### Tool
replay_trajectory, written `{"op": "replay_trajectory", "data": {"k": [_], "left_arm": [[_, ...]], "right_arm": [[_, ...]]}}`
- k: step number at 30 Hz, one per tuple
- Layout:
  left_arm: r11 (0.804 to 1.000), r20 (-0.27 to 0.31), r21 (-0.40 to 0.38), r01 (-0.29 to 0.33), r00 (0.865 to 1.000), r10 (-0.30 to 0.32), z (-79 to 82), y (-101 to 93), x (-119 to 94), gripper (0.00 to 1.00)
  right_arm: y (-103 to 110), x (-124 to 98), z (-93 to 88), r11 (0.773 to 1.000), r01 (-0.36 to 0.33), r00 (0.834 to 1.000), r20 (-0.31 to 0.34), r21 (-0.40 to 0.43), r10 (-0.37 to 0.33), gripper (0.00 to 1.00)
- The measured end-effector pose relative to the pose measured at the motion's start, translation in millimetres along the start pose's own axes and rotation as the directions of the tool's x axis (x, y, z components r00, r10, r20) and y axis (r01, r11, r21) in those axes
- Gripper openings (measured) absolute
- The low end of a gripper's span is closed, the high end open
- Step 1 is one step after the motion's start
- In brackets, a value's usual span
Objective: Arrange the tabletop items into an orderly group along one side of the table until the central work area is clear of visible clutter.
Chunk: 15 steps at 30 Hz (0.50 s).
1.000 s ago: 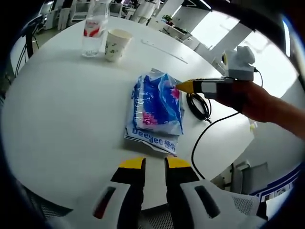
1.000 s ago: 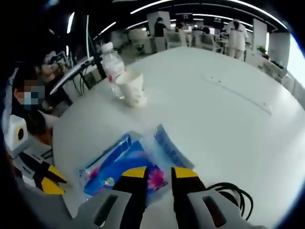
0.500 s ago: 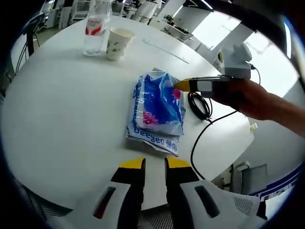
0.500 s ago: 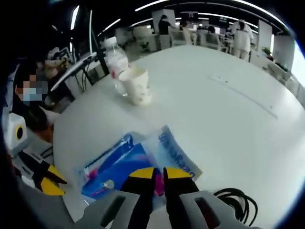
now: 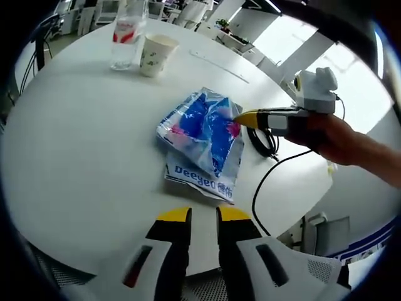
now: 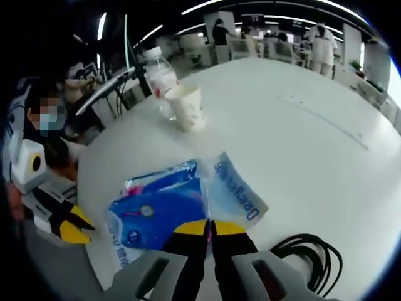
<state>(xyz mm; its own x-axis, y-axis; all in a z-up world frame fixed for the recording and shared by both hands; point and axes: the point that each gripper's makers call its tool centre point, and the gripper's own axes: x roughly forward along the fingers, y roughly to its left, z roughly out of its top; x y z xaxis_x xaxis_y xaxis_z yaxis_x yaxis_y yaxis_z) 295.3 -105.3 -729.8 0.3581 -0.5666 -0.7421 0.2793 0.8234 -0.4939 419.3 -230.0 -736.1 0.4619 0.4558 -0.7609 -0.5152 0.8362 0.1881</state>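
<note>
Left gripper view: the round white worktop [image 5: 81, 138] carries one blue-and-white plastic packet [image 5: 203, 135] near its middle, one coiled black cable [image 5: 262, 139] just beside the packet toward the worktop's edge, and, well apart at the far side, one clear water bottle [image 5: 127, 34] with a red label standing next to one paper cup [image 5: 155, 55]. The right hand-held gripper [image 5: 241, 117] comes in from the right, held by a person's hand [image 5: 329, 135]; its yellow tips are pressed together on the packet's edge, and that side of the packet is raised off the worktop. The left hand-held gripper [image 5: 203, 216] sits over the near edge of the worktop, its two yellow-tipped jaws slightly parted with nothing between them, apart from the packet.

Right gripper view: the right hand-held gripper's tips meet on the packet's edge, with the packet [image 6: 164, 210] spread ahead of them, the cable [image 6: 310, 257] to the right, and the bottle [image 6: 161, 78] and cup [image 6: 187, 106] beyond. The left hand-held gripper [image 6: 75, 227] shows at the left.
</note>
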Motion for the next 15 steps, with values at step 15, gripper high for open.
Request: {"op": "replay_trajectory", "data": {"k": [15], "left_arm": [[1.000,-0.007,0.020,0.005,1.000,-0.005,-1.5,-4.6,4.8,0.12]], "right_arm": [[7.4,-25.3,-34.7,0.977,0.043,0.997,0.057,0.209,-0.056,0.00]]}}
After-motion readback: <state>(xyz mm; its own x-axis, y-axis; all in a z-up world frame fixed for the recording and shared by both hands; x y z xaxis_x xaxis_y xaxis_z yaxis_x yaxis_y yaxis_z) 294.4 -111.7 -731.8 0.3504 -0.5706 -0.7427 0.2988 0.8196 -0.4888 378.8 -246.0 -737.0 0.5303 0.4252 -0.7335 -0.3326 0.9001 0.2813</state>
